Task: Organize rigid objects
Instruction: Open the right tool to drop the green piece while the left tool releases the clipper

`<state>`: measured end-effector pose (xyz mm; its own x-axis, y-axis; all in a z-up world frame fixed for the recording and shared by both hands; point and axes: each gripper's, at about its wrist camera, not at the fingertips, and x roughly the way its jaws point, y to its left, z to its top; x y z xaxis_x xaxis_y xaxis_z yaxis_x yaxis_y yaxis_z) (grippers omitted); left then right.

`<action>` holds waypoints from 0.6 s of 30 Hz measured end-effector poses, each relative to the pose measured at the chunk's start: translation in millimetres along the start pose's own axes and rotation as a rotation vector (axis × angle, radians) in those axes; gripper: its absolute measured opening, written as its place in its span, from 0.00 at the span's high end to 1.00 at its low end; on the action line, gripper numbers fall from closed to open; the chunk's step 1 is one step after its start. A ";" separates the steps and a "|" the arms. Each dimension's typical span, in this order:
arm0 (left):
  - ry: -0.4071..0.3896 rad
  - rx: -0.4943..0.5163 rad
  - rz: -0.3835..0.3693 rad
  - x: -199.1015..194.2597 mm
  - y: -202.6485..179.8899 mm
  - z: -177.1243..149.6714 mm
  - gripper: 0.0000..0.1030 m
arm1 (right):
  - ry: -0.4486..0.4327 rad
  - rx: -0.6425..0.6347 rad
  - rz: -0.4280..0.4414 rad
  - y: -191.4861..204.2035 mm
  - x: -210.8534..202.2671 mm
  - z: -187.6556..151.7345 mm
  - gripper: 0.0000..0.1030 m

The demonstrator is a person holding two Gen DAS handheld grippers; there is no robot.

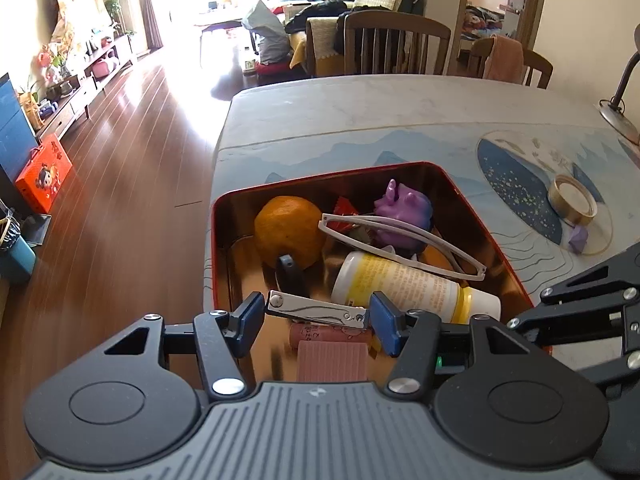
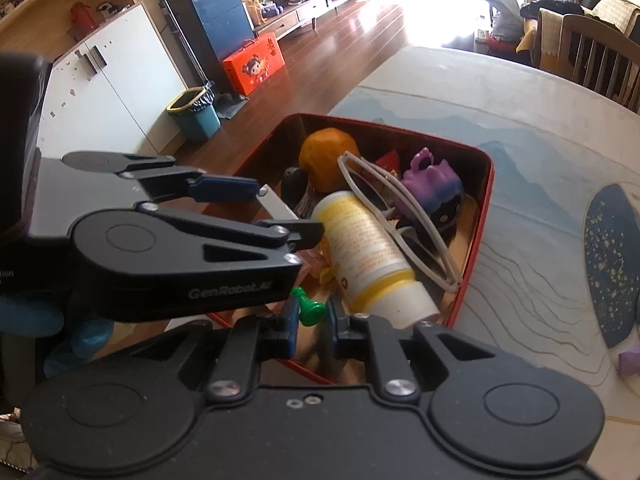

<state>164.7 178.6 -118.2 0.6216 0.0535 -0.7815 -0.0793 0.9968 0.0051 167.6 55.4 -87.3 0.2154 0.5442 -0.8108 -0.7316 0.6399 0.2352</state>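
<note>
Red tin point(image 1: 472, 200) sits at the counter point(image 1: 360, 112) corner nearest the floor edge, already well filled: orange point(image 1: 288, 228), purple toy point(image 1: 404, 212), white-framed glasses point(image 1: 404, 240) lying across a white-and-yellow bottle point(image 1: 408, 284), plus a few small wrapped items, too jumbled to name.

Left claw point(image 1: 316, 316) hovers over the tin's near side, clenched endwise on a metal nail clipper point(image 1: 316, 310); pads appear to press both ends.

Right claw point(image 2: 314, 320) is over the near rim of the tin, clamped on a green pawn point(image 2: 308, 306). Contact judged from the right wrist view.

Both items are above the tin, not yet released.

Left outside: a tape roll point(image 1: 572, 200) and a small purple piece point(image 1: 579, 238) on the counter's far right side, well apart from the tin.

Judgement: most of the sorting is done; two drops pending, then at least those two strays.
</note>
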 end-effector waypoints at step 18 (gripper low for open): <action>0.055 -0.011 -0.007 12.1 2.3 -5.1 0.44 | 0.038 0.017 -0.005 -1.4 10.5 -5.0 0.77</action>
<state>168.1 181.2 -130.9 0.5788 0.0430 -0.8144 -0.0840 0.9964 -0.0070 167.7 57.5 -98.8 0.1945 0.5203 -0.8316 -0.7196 0.6518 0.2394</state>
